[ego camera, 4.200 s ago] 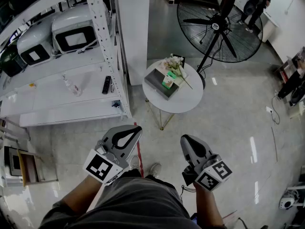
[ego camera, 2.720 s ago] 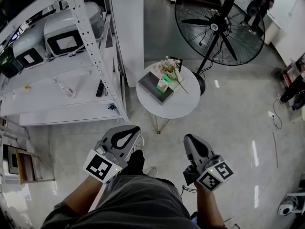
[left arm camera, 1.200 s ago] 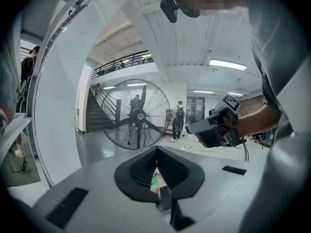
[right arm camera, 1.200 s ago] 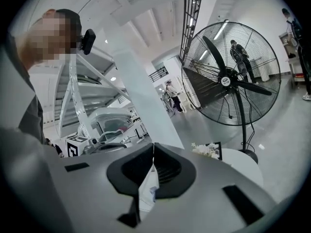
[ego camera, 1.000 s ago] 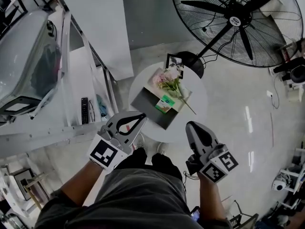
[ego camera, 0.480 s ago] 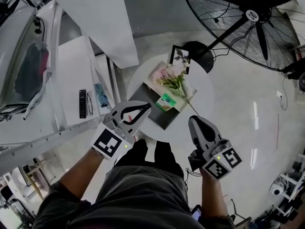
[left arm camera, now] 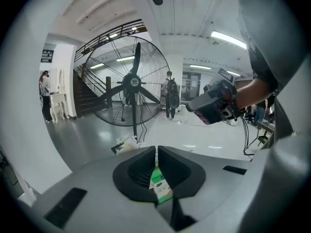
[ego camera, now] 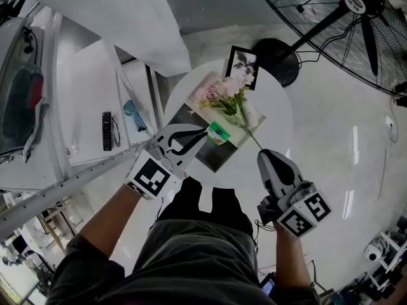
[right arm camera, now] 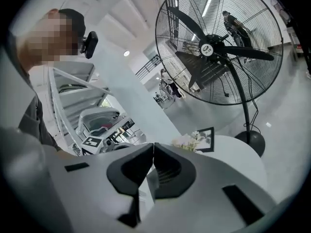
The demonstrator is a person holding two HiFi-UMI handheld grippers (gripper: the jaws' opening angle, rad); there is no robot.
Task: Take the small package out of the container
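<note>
A small green and white package (ego camera: pixel 219 132) lies in a flat dark container (ego camera: pixel 213 159) on a round white table (ego camera: pixel 275 121). My left gripper (ego camera: pixel 205 133) reaches over the container, its tips right at the package's left edge. Its jaws are just opening, with only a thin slit showing and nothing in it. In the left gripper view the package (left arm camera: pixel 161 184) shows beyond and below the left gripper (left arm camera: pixel 156 152). My right gripper (ego camera: pixel 264 155) hangs shut and empty off the table's near edge, and the right gripper (right arm camera: pixel 153 147) points toward the table.
Pink flowers (ego camera: pixel 222 96) lie across the container and a framed photo (ego camera: pixel 241 61) stands behind it. A large floor fan (ego camera: pixel 356 8) stands at the far right. White metal shelving (ego camera: pixel 95 116) with a remote (ego camera: pixel 106 131) is to the left. The person's legs are below.
The view has closed in on the table. My left gripper has moved forward and right until its tips reach the package. The right gripper keeps its place.
</note>
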